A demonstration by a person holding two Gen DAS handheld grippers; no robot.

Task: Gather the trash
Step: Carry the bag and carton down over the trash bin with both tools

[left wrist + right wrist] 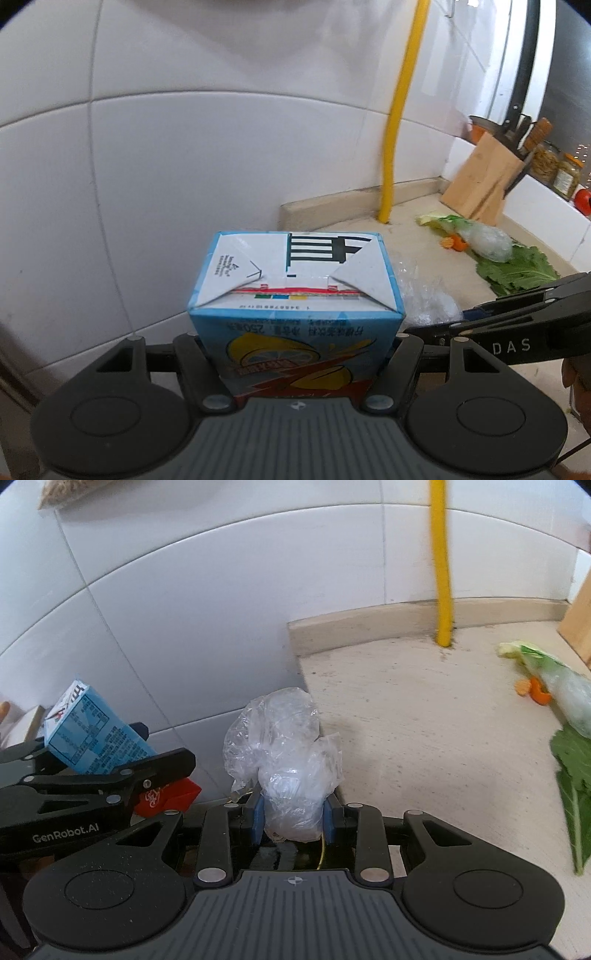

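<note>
The white tiled wall (184,147) fills most of both views, and the yellow pipe (441,565) stands upright in front of it; this pipe is the landmark for all places here. The beige countertop (424,720) meets the foot of the pipe and spreads to the right of it and toward the cameras.

To the right of the pipe, against the wall, the wooden knife block (480,181) leans with dark knife handles in it, and two glass jars (557,166) stand further right on a white ledge. On the countertop right of the pipe lie green vegetable leaves (517,267), a vegetable wrapped in clear film (484,240) and small orange peel pieces (454,243).

Left of the pipe and nearer to the camera, the left gripper (295,354) is closed on the blue lemon tea carton (295,295); both fingers press its sides, and the folded end of the carton points toward the wall. In the right wrist view the carton (92,734) is tilted.

Below the pipe, at the left edge of the countertop, the right gripper (293,821) has its blue pads (258,821) squeezed on the crumpled clear plastic bag (284,746), which rises between them.
</note>
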